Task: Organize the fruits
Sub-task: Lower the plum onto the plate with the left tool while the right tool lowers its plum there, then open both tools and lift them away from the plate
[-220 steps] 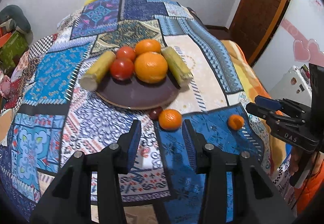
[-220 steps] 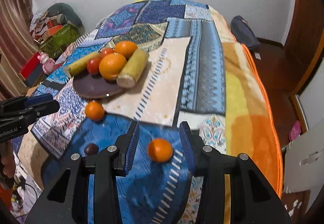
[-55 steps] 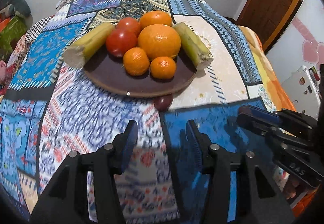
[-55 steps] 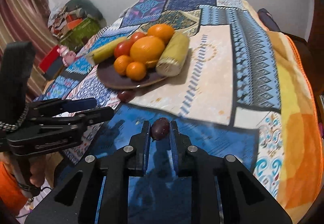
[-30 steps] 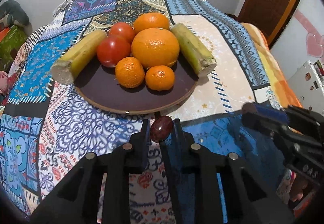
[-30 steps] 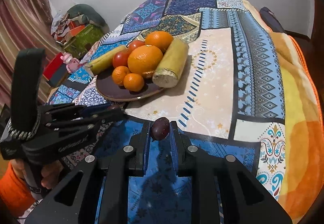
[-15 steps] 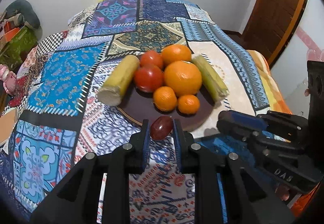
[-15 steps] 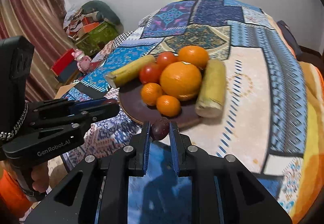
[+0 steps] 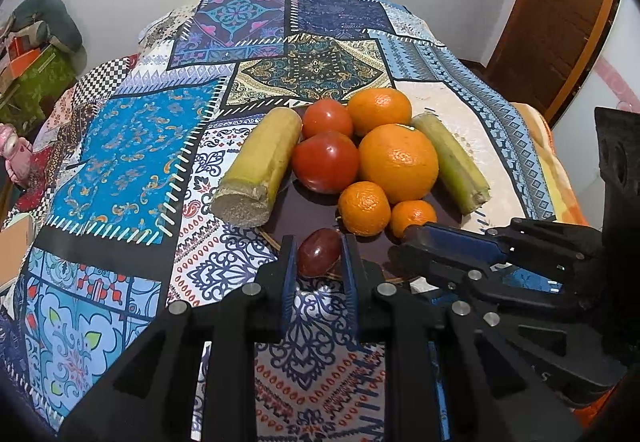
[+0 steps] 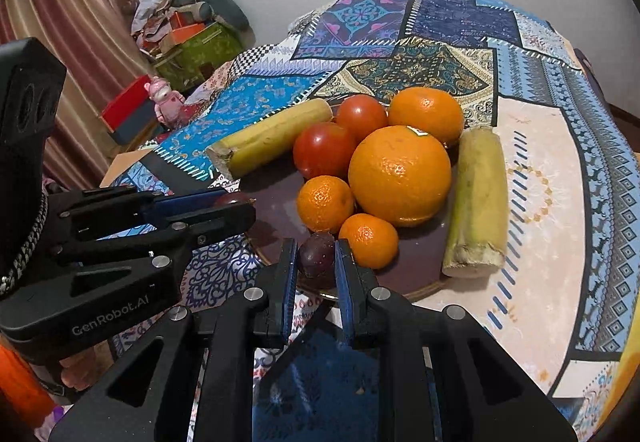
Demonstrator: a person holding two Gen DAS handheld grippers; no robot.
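2 dates are held, 1 pinched in the left gripper (image 9: pixel 318 258), 1 in the right gripper (image 10: pixel 316 256), over the plate (image 10: pixel 412 274) at 6 o'clock. Light, soft, smooth-skinned fruit is judged best gripped gently across its middle.

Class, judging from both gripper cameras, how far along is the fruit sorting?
Done: oranges, tomatoes and cane pieces sit on the plate. In hand: left gripper and right gripper each clamp a dark red fruit over its near rim. Left: releasing both.
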